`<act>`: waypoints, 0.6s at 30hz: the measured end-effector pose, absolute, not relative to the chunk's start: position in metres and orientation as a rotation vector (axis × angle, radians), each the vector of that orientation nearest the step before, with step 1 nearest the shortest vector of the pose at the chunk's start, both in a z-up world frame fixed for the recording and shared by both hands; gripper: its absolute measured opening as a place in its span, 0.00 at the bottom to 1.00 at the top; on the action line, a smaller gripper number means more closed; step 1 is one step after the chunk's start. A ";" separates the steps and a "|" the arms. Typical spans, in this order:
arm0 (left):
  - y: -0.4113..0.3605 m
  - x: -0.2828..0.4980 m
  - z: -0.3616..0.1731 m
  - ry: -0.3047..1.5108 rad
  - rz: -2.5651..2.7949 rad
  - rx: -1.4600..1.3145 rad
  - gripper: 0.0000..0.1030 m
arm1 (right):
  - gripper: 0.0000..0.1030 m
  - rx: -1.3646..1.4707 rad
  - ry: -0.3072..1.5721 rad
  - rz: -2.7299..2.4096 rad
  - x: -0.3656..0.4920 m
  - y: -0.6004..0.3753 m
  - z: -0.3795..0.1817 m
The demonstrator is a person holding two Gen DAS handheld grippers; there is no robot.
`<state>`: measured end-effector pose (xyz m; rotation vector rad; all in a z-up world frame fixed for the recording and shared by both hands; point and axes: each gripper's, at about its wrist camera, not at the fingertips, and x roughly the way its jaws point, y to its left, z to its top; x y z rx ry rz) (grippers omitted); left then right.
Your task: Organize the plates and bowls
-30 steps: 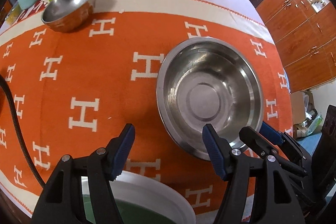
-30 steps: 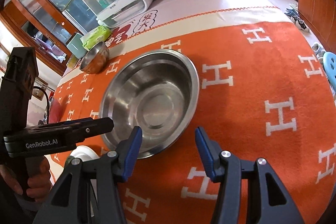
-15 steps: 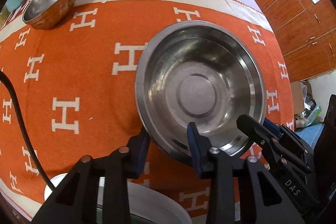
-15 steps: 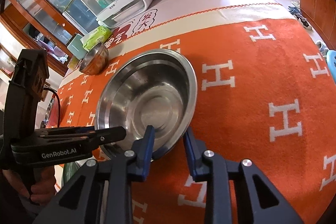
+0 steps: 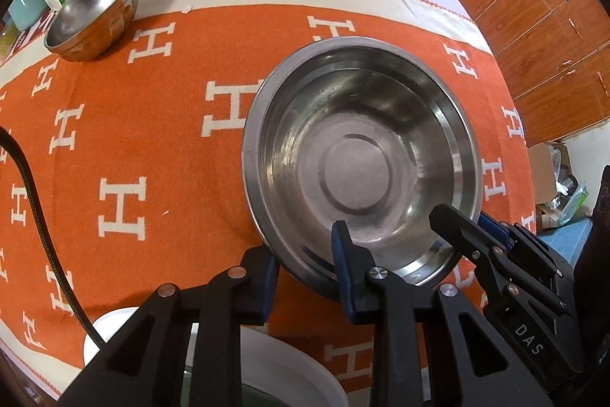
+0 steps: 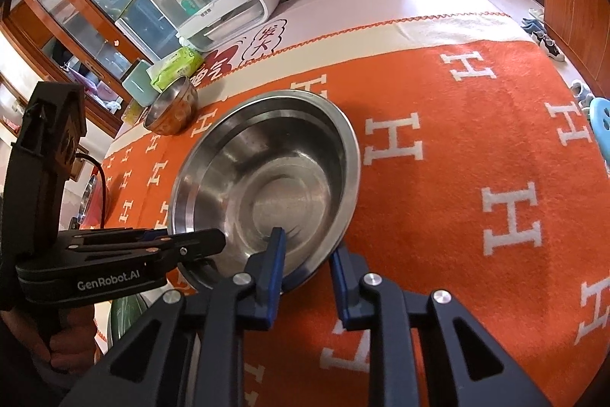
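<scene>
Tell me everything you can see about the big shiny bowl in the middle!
The big bowl looks like steel, silvery and shiny, round, with a wide flat rim and a raised circle in its bottom. It is empty and sits upright on the orange blanket with white H letters. The left gripper and the right gripper each pinch its near rim, one finger inside, one outside.

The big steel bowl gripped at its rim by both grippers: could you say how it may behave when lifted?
The big steel bowl looks thin and rigid, so probably light and unlikely to flex. Its polished rim may slip between the jaws of the left gripper and right gripper. Both grip the near edge, so the far side may sag.
</scene>
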<state>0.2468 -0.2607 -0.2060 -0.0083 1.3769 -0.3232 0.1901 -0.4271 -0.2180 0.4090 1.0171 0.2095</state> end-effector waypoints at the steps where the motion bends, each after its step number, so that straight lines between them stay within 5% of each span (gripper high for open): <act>1: -0.260 0.245 -0.204 1.371 -0.320 -0.009 0.24 | 0.22 0.405 1.013 0.210 0.189 -0.426 -0.216; 18: -0.229 0.185 -0.144 1.224 -0.328 -0.072 0.24 | 0.22 0.261 0.852 0.234 0.144 -0.400 -0.154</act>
